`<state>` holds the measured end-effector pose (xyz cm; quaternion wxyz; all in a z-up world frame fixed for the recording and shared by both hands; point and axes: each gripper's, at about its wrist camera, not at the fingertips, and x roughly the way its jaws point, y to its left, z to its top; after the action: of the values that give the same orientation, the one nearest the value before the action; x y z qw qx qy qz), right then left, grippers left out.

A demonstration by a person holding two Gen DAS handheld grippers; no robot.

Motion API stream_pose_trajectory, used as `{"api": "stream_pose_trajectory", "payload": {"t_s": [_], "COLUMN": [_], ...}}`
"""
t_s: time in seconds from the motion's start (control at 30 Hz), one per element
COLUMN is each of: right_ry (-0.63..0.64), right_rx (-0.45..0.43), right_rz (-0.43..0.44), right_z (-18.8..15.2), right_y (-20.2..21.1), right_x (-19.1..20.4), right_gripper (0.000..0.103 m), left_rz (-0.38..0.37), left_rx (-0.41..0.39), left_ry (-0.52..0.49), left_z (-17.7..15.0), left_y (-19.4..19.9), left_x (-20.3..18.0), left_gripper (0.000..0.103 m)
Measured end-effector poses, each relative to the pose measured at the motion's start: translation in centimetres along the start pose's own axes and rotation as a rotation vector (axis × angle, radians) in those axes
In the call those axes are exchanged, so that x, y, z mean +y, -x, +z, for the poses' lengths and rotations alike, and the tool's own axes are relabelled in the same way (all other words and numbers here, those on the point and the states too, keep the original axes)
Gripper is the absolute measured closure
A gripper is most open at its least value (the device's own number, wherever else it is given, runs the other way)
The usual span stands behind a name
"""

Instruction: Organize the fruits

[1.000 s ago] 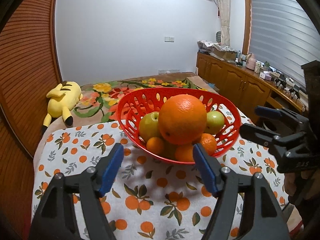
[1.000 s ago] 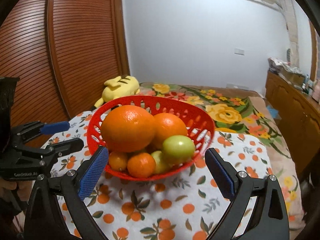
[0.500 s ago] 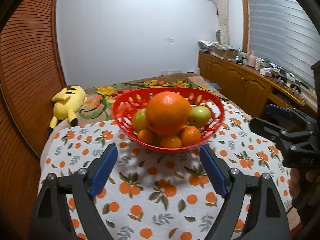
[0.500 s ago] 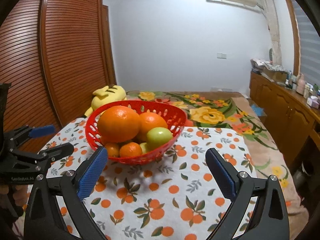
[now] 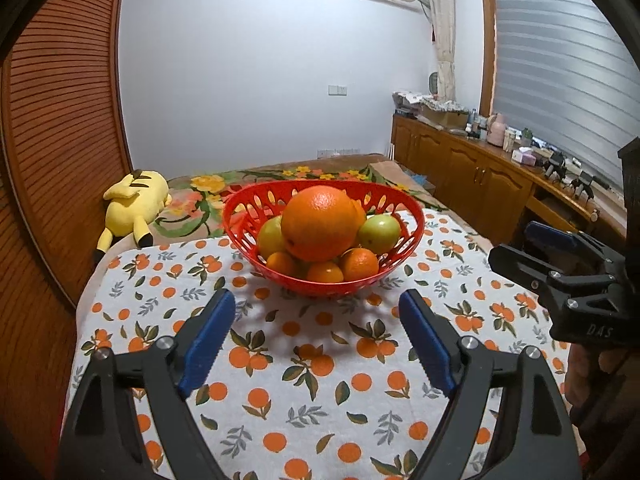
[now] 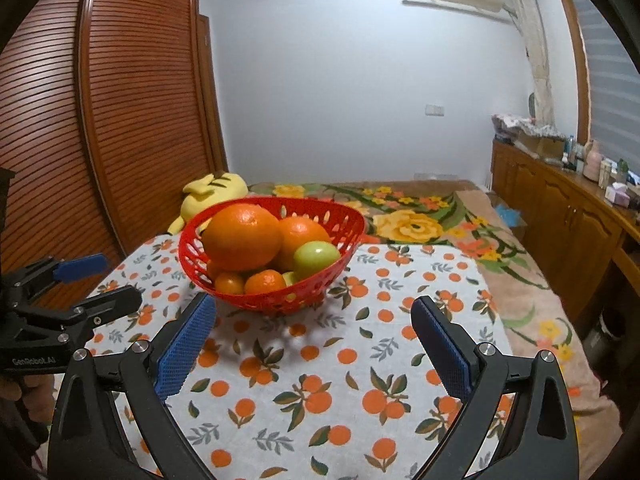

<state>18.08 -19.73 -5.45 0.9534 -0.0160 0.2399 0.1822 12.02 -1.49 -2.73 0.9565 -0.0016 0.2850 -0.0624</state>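
Note:
A red slotted basket [image 5: 240, 220] [image 6: 344, 216] stands on the table with the orange-print cloth [image 5: 312, 392] [image 6: 320, 380]. It holds a large orange [image 5: 318, 222] [image 6: 240, 236] on top, a second orange [image 6: 304, 236], two green fruits [image 5: 379, 229] [image 5: 270, 236] [image 6: 316, 258] and several small tangerines [image 5: 358, 264] [image 6: 265, 282]. My left gripper [image 5: 316, 332] is open and empty, in front of the basket. My right gripper [image 6: 314, 330] is open and empty, also short of the basket. Each gripper shows at the edge of the other's view [image 5: 516, 248] [image 6: 102, 284].
A yellow plush toy [image 5: 134, 202] [image 6: 208, 194] lies on the flowered bedcover [image 6: 408, 220] behind the table. A slatted wooden wardrobe [image 6: 120, 128] stands on the left. A wooden cabinet [image 5: 480, 184] with clutter on top runs along the right wall.
Both grippers have drawn back and up from the basket, which now looks smaller and farther. Both stay open and empty. The fruit has not moved.

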Motion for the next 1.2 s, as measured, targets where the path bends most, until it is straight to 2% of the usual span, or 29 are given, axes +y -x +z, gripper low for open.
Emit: {"api": "stream_pose_trajectory", "payload": {"t_s": [0.27, 0.63, 1.2], "right_ry": [0.021, 0.036, 0.025], "right_rx": [-0.065, -0.111, -0.116], "right_rz": [0.000, 0.011, 0.000], "right_z": [1.0, 1.1, -0.1], "right_y": [3.3, 6.2, 7.4], "right_x": [1.5, 3.2, 3.3], "right_gripper": [0.003, 0.003, 0.003], "left_rz": [0.022, 0.054, 0.057], "left_rx": [-0.060, -0.126, -0.127], "left_ry": [0.003, 0.009, 0.030], "left_z": [0.6, 0.3, -1.5], "left_y": [3.8, 7.6, 9.1], "left_x": [0.4, 0.7, 0.9], "left_gripper": [0.018, 0.018, 0.018]}}
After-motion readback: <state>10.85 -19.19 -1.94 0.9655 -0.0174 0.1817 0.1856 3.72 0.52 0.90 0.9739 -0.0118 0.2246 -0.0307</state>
